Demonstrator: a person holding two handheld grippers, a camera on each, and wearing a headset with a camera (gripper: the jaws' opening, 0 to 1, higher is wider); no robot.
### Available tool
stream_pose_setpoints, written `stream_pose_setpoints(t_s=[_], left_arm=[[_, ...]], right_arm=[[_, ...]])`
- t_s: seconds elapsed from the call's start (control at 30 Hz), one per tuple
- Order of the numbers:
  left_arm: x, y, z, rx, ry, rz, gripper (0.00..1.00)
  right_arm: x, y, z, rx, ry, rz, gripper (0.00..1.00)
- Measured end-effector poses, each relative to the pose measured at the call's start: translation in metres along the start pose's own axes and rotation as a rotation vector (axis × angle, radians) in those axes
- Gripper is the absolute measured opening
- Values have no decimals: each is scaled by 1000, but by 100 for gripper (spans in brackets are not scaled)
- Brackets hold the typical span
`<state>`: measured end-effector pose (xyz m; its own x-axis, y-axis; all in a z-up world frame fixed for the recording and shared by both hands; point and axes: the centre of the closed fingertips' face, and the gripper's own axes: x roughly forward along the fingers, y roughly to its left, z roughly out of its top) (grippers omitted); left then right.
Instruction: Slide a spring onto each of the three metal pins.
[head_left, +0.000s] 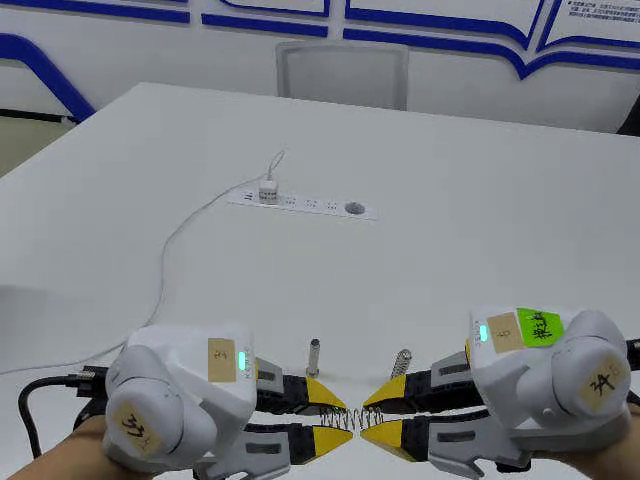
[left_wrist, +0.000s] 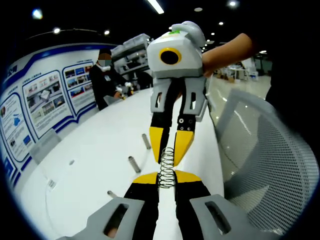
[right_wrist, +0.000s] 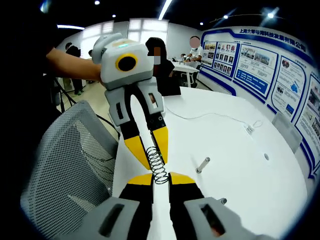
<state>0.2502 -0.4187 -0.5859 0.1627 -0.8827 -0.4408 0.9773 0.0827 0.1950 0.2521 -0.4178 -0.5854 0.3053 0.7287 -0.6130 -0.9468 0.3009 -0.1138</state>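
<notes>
White tabletop (head_left: 480, 220) spreads out under both our hands, with a blue-and-white wall behind it. Low at the near edge the left gripper (head_left: 338, 418) and the right gripper (head_left: 370, 415) meet tip to tip, and a single spring (head_left: 350, 418) lies stretched between them. In the left gripper view our own yellow-tipped jaws are drawn in until only a narrow gap is left, pinching the near end of the spring, while the right gripper's jaws pinch the far end. The right gripper view shows the same from the other side: its jaws are nearly together on the spring's near end. So the spring hangs clear above the table, held at both ends.

Just beyond the tips two metal pins stand upright on the table, a bare pin (head_left: 314, 357) and a second pin (head_left: 401, 363) whose shaft looks ribbed (we cannot tell whether a spring sits on it). The left gripper view shows a third pin (left_wrist: 112, 194) in the same row.

Further out a power strip (head_left: 305, 203) lies flat with a white plug (head_left: 268, 190) in it, its white cable (head_left: 165, 255) trailing toward us. A grey chair (head_left: 343, 72) stands at the far side.
</notes>
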Motion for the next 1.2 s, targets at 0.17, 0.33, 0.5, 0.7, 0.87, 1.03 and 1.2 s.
stream_pose_setpoints(t_s=[0.17, 0.33, 0.5, 0.7, 0.87, 1.03, 1.2], left_arm=[[1, 1, -5, 3, 38, 4, 10], [-2, 5, -4, -26, 13, 21, 10], [-3, 8, -2, -38, 2, 34, 10], [-2, 6, -4, -41, 6, 29, 10], [-2, 4, -4, -45, 2, 22, 10], [-3, 6, -7, -41, 9, 27, 10], [-6, 10, -6, -60, -2, 37, 11]], right_arm=[[-3, 5, 20, 14, -81, 30, 12], [-2, 3, 29, 5, -96, 28, 12], [-1, 2, 35, 24, -121, 25, 11], [1, 4, 38, 49, -135, 38, 11], [3, 7, 46, 56, -146, 42, 11], [7, 6, 46, 42, -137, 32, 11], [7, 4, 48, 41, -143, 16, 11]])
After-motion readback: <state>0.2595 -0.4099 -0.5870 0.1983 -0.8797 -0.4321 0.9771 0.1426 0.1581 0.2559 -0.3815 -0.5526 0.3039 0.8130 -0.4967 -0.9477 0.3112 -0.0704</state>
